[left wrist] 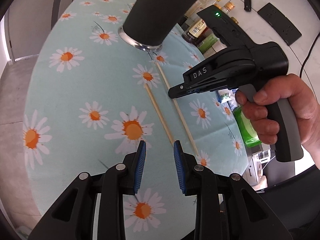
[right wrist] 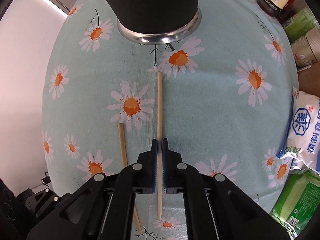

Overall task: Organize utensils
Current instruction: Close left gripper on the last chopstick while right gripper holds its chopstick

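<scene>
Black cup (right wrist: 152,6) top cut off; left chopstick (right wrist: 123,146) part-hidden behind fingers.

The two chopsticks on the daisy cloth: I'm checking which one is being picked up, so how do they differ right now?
The right chopstick is clamped between the pads of the right gripper; the left chopstick lies free, with the left gripper open above its near end. The right chopstick's far end reaches closer to the black cup than the left one's does. Both are pale wood, lying roughly parallel on the cloth.
</scene>
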Demonstrator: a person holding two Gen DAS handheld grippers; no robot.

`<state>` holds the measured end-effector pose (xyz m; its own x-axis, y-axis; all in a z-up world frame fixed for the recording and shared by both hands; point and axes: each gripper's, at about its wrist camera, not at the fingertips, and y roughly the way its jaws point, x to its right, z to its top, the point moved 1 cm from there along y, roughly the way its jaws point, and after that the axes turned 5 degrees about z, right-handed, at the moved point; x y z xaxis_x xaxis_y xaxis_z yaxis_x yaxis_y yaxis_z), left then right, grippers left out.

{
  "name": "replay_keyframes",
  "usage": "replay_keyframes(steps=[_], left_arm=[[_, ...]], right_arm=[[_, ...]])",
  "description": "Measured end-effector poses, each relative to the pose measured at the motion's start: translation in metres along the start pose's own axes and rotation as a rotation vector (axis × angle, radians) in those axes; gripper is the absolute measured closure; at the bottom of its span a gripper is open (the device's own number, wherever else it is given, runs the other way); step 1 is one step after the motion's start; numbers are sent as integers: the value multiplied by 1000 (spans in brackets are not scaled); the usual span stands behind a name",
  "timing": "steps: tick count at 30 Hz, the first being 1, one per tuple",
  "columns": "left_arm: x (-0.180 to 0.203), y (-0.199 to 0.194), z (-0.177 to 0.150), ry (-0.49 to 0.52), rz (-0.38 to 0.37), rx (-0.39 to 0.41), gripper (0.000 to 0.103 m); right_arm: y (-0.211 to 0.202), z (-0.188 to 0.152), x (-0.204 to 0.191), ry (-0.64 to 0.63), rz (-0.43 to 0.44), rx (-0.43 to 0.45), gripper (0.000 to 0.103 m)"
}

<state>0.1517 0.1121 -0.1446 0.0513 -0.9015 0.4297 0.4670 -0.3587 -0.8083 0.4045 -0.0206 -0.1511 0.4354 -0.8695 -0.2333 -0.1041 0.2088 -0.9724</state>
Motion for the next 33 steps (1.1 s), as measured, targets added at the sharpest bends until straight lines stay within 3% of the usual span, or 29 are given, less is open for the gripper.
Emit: replay_keyframes(steps=[7, 12, 19, 25, 26, 33], left_arm=[[10, 17, 9, -32, 12, -60, 76], [22, 30, 22, -48, 82, -99, 76], [42, 52, 42, -47, 262, -175, 76], [48, 65, 52, -57, 383, -211, 78], [51, 67, 54, -58, 394, -211, 84], [54, 79, 58, -74, 453, -231, 97]], right_arm=[[-42, -23, 15, -56, 88, 144, 97], [-65, -39, 36, -51, 207, 193, 97], [-95, -64, 62, -83, 353, 261, 97], [-100, -77, 78, -108, 412, 301, 98], [-101, -78, 81, -112, 414, 313, 98], [-98, -80, 93, -118, 435, 345, 98]])
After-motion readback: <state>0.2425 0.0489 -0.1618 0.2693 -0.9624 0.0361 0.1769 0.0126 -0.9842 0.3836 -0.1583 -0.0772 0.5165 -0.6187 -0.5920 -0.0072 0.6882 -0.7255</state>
